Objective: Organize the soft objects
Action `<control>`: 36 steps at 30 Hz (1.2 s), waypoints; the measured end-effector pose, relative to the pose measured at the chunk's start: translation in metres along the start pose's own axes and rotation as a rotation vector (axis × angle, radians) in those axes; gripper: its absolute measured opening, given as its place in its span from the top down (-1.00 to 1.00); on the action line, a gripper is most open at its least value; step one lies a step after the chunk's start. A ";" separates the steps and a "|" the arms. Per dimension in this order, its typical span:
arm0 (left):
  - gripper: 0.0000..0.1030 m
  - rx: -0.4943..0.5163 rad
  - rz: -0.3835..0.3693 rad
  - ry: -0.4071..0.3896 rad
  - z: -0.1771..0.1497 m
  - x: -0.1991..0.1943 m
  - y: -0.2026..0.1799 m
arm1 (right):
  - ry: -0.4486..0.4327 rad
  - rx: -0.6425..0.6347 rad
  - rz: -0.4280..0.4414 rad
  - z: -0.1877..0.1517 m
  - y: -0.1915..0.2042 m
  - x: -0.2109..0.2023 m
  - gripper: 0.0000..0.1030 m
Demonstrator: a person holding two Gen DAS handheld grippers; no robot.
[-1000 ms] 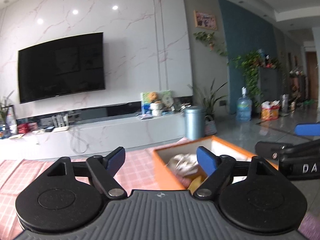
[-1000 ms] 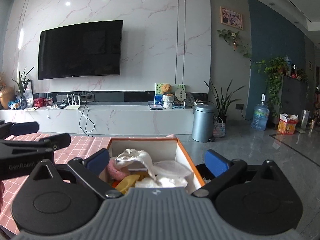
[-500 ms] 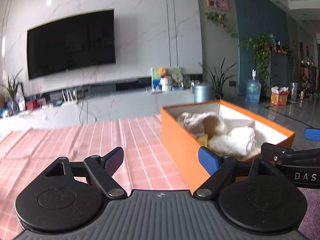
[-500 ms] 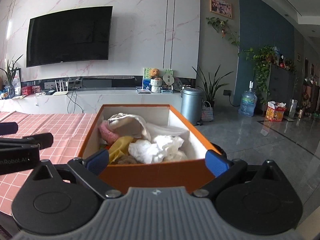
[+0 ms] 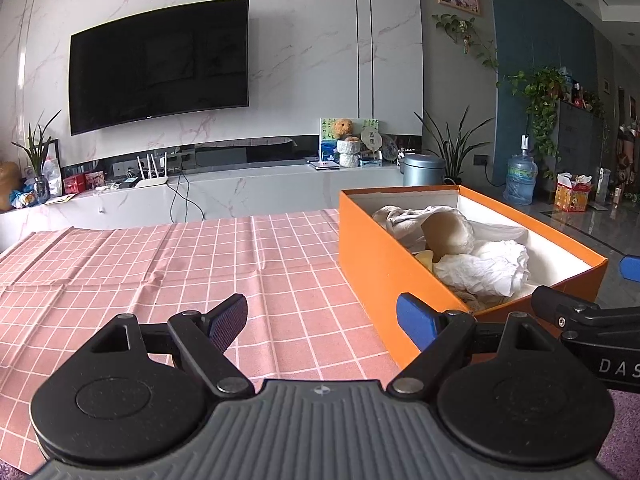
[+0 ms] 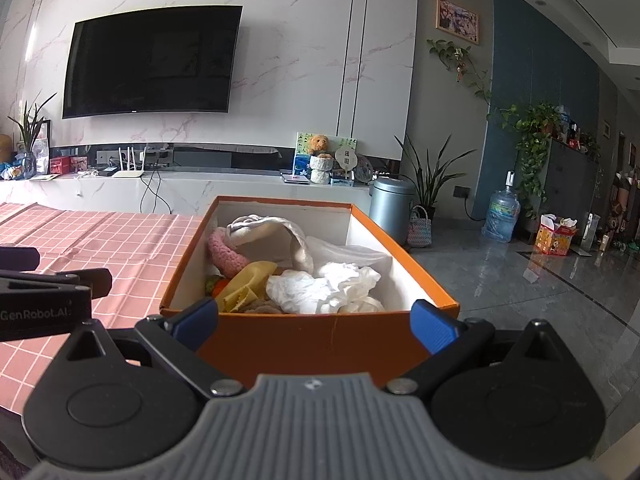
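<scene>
Left tongs (image 5: 320,320): my jaws spread wide, nothing between them; held over the pink checked cloth (image 5: 160,264), near the left long wall of the box.
Right tongs (image 6: 316,320): my jaws spread wide, one pad off each near corner of the box; whether the pads touch the cardboard I cannot tell.
Orange box (image 6: 312,340): straight ahead of my right tongs, near end wall facing me; ahead and to the right of my left tongs; lid off, white inside.
Soft objects, all inside the box: crumpled white cloth (image 6: 320,286) nearest my right tongs; yellow piece (image 6: 250,284) to its left; pink knitted piece (image 6: 224,254) against the left wall; beige cloth (image 6: 272,228) toward the far end.
Cloth surface: bare on the side of my left tongs, with fold creases.
Beyond the box: grey bin (image 6: 390,208) on the floor; wall TV (image 6: 152,60).
</scene>
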State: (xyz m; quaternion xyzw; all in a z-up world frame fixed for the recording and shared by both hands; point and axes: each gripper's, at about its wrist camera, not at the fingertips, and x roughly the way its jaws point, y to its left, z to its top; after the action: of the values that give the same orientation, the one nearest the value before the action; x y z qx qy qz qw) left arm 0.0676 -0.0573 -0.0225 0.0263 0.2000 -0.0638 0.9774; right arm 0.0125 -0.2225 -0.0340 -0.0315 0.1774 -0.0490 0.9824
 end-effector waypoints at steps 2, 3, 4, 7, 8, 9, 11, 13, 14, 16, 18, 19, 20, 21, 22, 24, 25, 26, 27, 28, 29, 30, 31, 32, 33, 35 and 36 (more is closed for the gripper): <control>-0.92 -0.001 0.002 0.002 0.000 -0.001 0.001 | 0.001 0.001 0.001 0.000 0.000 0.000 -0.95; -0.92 -0.001 0.006 0.004 0.001 -0.001 0.001 | 0.001 0.001 0.002 0.000 0.000 0.000 -0.95; -0.92 -0.002 0.009 0.006 0.001 -0.001 0.000 | 0.003 0.002 0.003 0.000 0.000 0.000 -0.95; -0.92 -0.006 0.010 0.008 0.001 -0.003 0.001 | 0.004 0.001 0.004 0.000 0.001 0.000 -0.95; -0.92 -0.006 0.009 0.009 0.001 -0.003 0.001 | 0.003 0.001 0.004 0.000 0.001 0.000 -0.95; -0.92 -0.004 0.010 0.009 0.001 -0.003 0.001 | 0.003 0.002 0.005 0.000 0.001 0.000 -0.95; -0.92 -0.004 0.010 0.009 0.001 -0.004 0.001 | 0.004 0.003 0.005 -0.001 0.001 0.000 -0.95; -0.92 -0.007 0.011 0.007 0.001 -0.004 0.001 | 0.004 0.004 0.005 -0.001 0.000 0.000 -0.95; -0.92 -0.007 0.011 0.008 0.001 -0.004 0.001 | 0.004 0.004 0.005 0.000 0.000 0.000 -0.95; -0.92 -0.007 0.011 0.010 0.001 -0.003 0.001 | 0.005 0.004 0.005 0.000 0.000 0.000 -0.95; -0.92 -0.007 0.012 0.010 0.001 -0.003 0.001 | 0.005 0.004 0.005 0.000 0.000 0.000 -0.95; -0.92 -0.007 0.011 0.009 0.001 -0.003 0.001 | 0.005 0.004 0.005 0.000 0.000 0.000 -0.95; -0.92 -0.008 0.010 0.010 0.001 -0.003 0.001 | 0.004 0.004 0.005 0.000 0.000 0.000 -0.95; -0.92 -0.008 0.011 0.010 0.001 -0.003 0.001 | 0.004 0.004 0.005 0.000 0.000 0.000 -0.95; -0.92 -0.007 0.013 0.008 0.001 -0.003 0.001 | 0.004 0.004 0.005 0.000 0.000 0.000 -0.95; -0.92 -0.007 0.011 0.009 0.001 -0.003 0.001 | 0.005 0.004 0.005 0.000 0.000 0.000 -0.95; -0.92 -0.007 0.012 0.009 0.001 -0.003 0.001 | 0.005 0.004 0.005 0.000 0.000 0.000 -0.95; -0.92 -0.006 0.013 0.008 0.001 -0.003 0.001 | 0.005 0.003 0.005 0.000 0.000 0.000 -0.95; -0.92 -0.007 0.012 0.009 0.001 -0.003 0.001 | 0.006 0.004 0.006 0.000 0.000 0.000 -0.95; -0.92 -0.007 0.012 0.009 0.001 -0.003 0.001 | 0.007 0.003 0.007 -0.001 0.000 0.000 -0.95; -0.92 -0.007 0.013 0.008 0.001 -0.003 0.001 | 0.008 0.003 0.006 -0.001 0.000 0.000 -0.95; -0.92 -0.007 0.013 0.009 0.001 -0.003 0.001 | 0.009 0.003 0.007 -0.001 0.000 0.001 -0.95; -0.92 -0.008 0.012 0.009 0.001 -0.003 0.001 | 0.009 0.003 0.008 -0.001 0.000 0.001 -0.95; -0.92 -0.008 0.012 0.010 0.001 -0.003 0.001 | 0.009 0.003 0.007 -0.001 0.000 0.001 -0.95; -0.92 -0.009 0.012 0.010 0.001 -0.003 0.001 | 0.010 0.003 0.007 -0.001 0.000 0.001 -0.95; -0.92 -0.009 0.013 0.010 0.001 -0.003 0.002 | 0.012 0.003 0.009 -0.001 0.001 0.001 -0.95; -0.92 -0.009 0.012 0.011 0.002 -0.003 0.002 | 0.013 0.003 0.009 -0.002 0.001 0.002 -0.95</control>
State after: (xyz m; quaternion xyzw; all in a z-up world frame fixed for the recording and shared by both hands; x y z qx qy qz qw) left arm 0.0654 -0.0553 -0.0198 0.0236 0.2054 -0.0566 0.9768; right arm 0.0136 -0.2214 -0.0362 -0.0289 0.1840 -0.0450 0.9815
